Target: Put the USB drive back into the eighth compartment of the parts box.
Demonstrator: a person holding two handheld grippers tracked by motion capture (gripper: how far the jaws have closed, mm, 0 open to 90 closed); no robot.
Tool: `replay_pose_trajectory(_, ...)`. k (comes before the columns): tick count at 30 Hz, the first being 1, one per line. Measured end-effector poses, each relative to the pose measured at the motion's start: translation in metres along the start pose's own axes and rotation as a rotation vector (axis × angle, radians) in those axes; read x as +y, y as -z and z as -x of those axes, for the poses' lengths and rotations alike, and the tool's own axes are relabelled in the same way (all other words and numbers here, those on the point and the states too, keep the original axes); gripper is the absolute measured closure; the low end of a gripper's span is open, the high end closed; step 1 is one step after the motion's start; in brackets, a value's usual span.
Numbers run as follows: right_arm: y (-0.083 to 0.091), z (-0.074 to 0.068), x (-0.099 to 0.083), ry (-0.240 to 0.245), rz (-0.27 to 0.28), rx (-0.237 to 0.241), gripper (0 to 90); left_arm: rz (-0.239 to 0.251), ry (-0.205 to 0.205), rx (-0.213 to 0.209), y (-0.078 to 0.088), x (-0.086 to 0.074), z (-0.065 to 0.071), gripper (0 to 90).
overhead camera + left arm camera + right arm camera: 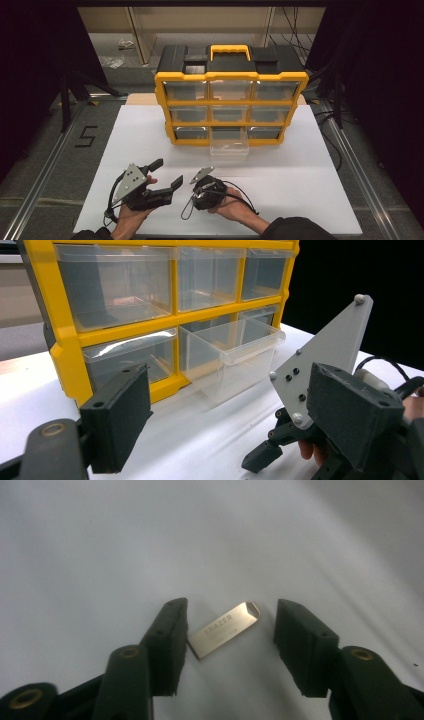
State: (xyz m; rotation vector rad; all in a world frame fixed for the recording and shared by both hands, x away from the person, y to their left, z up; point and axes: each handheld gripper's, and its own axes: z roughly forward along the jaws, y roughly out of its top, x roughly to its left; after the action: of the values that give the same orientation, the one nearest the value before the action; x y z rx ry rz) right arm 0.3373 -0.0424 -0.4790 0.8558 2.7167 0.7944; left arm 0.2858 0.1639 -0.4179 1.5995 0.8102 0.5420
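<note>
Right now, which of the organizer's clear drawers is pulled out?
The bottom-row middle drawer of the yellow organizer: it juts forward onto the white table, while the other eight sit flush in their frame slots.

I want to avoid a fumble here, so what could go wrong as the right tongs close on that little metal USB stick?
1. The USB stick lies flat and slanted between the right tongs, touching or nearly touching one pad with a gap at the other. It may pivot or skid on the smooth white table.
2. It is thin, so the pads could ride over it.
3. The pulled-out clear drawer is a small target; a loose grip might drop the stick short.
</note>
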Motion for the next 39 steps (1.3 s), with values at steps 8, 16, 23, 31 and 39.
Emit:
replay_pose_trajectory(8,0.002,0.008,0.001,-0.012,-0.018,0.004,60.8,0.000,0.001,-0.003,0.000,0.000,0.000,17.4)
replay_pose_trajectory(16,0.003,0.011,0.002,-0.009,-0.036,0.002,69.4,-0.002,0.001,-0.004,-0.001,0.000,0.000,17.4)
replay_pose_trajectory(23,0.004,0.011,0.002,0.000,-0.045,0.005,77.7,-0.002,0.000,-0.005,-0.001,0.000,0.000,17.4)
replay_pose_trajectory(31,0.005,0.012,0.003,0.014,-0.047,0.016,79.1,-0.001,0.001,-0.004,-0.001,0.000,0.000,17.4)
replay_pose_trajectory(39,0.012,0.012,0.006,0.038,-0.023,0.033,79.3,-0.001,-0.001,-0.003,0.000,0.000,0.000,17.4)
